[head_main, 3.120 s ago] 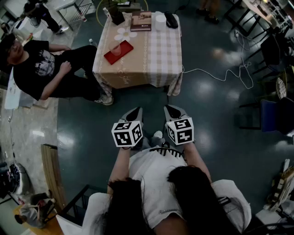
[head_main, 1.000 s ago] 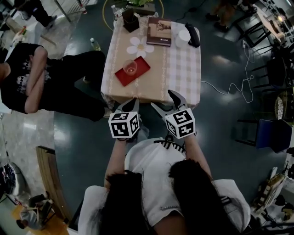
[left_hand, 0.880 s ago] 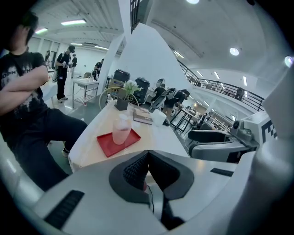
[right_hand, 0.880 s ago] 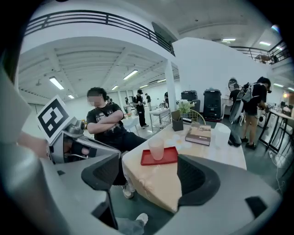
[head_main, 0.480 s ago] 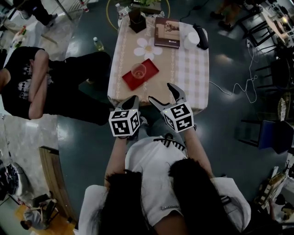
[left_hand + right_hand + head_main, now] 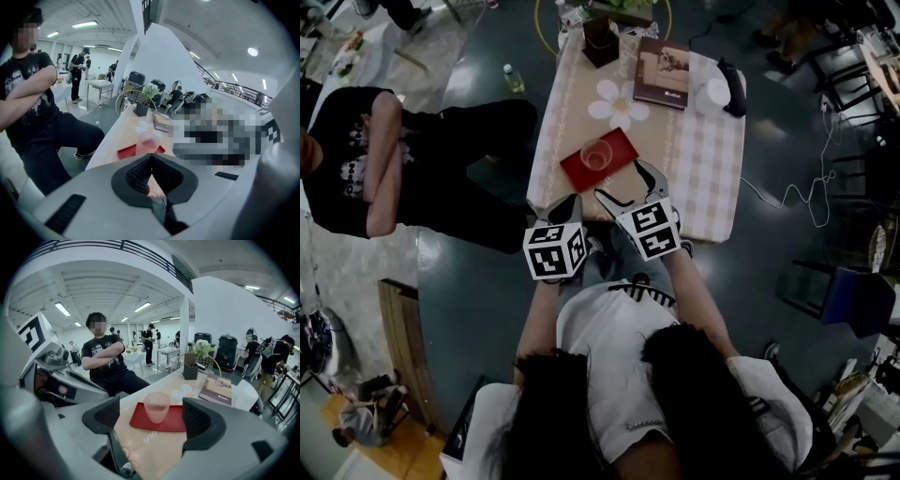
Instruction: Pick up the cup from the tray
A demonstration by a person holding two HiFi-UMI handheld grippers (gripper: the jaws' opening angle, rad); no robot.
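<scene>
A clear pinkish cup [image 6: 597,155] stands upright on a red tray [image 6: 619,145] near the front edge of a cloth-covered table [image 6: 703,178]. My right gripper [image 6: 623,183] hangs over that front edge, just short of the tray. It is open, and its jaws have just been opening wider. In the right gripper view the cup [image 6: 156,406] and tray [image 6: 174,420] lie ahead of the open right gripper [image 6: 156,420], with nothing between the pads. My left gripper [image 6: 567,206] is shut and empty, lower left of the tray, off the table. The left gripper view shows the cup [image 6: 149,142] beyond the shut left gripper [image 6: 150,158].
Farther back on the table lie a flower-shaped mat [image 6: 618,103], a brown book [image 6: 664,72], a dark plant pot [image 6: 601,39], a white round thing [image 6: 718,91] and a black object [image 6: 735,86]. A person [image 6: 366,159] sits left of the table. A cable [image 6: 806,202] trails across the floor on the right.
Both grippers have come closer to the table, the right one more, now over its front edge. The right jaws stand wider apart. The left jaws stay shut.
</scene>
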